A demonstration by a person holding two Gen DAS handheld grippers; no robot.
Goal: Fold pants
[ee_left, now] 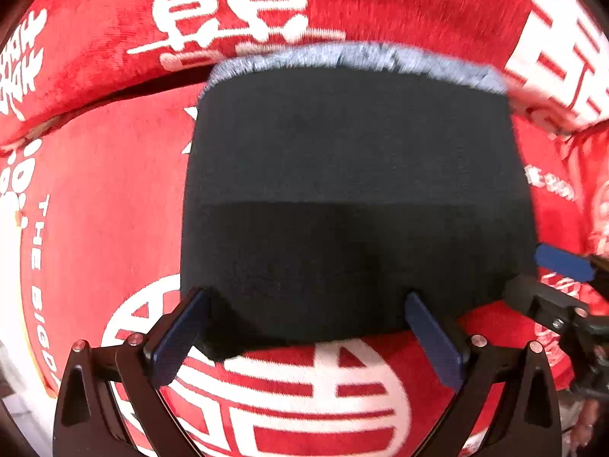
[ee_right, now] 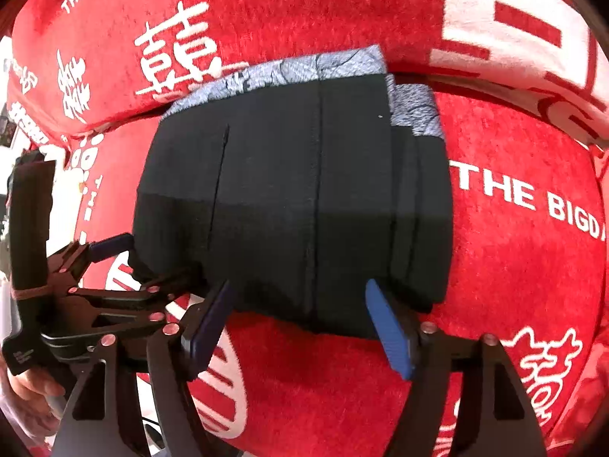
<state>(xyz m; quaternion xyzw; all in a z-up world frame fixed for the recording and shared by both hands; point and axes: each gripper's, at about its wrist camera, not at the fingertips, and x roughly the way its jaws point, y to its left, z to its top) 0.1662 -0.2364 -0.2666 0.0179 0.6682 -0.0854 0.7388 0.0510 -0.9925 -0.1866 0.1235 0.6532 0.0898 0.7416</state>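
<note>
Open tongs (ee_right: 300, 304) straddle folded black pants (ee_right: 297, 198), pale lining seemingly showing.

Surface: red plush cover (ee_left: 95, 198) with white characters and the lettering "THE BIGD…", creased into a raised fold at 12 o'clock.
On it: folded black pants (ee_left: 354, 190) lying flat at centre, a strip of grey-blue lining (ee_left: 342, 57) showing along their 12 o'clock edge.
</note>
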